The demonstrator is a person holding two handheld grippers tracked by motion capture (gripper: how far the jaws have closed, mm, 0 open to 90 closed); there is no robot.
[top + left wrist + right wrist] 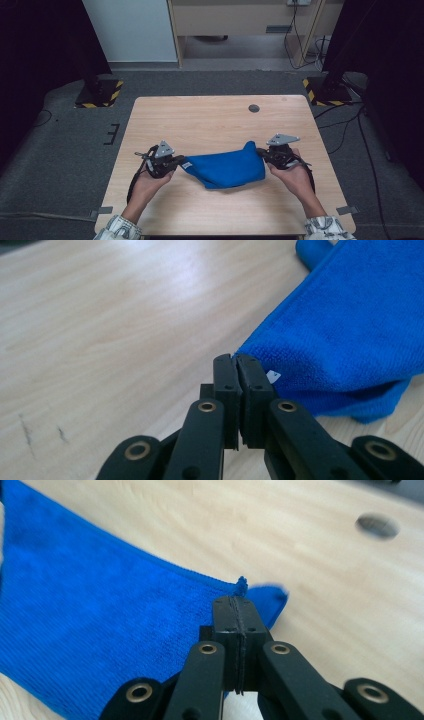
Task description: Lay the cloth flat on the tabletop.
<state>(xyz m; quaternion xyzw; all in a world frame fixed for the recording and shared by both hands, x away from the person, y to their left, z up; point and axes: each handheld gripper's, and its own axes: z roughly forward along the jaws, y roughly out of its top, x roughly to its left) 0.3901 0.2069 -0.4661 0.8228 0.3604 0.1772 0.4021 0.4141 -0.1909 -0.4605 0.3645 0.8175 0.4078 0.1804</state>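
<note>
Blue microfibre cloth (pixel 226 169) hangs stretched between the two tongs above the near half of the table (pixel 210 120), its middle sagging down towards the wood. In the high view its left corner, where a small white tag (pixel 273 375) sits, is pinched in the left tongs (pixel 179 161), whose jaws are pressed together on the hem. The right tongs (pixel 260 153) are clamped on the opposite corner, with a little tuft of the cloth's edge poking up past the jaw tips in the right gripper view. Each of the tongs is gripped by a hand, the left hand (pixel 150 182) and the right hand (pixel 295 177) coming in from the near edge of the table. Pale wood grain shows all around the cloth, and a round dark hole (pixel 254 108) lies in the tabletop well beyond it, towards the far edge.
</note>
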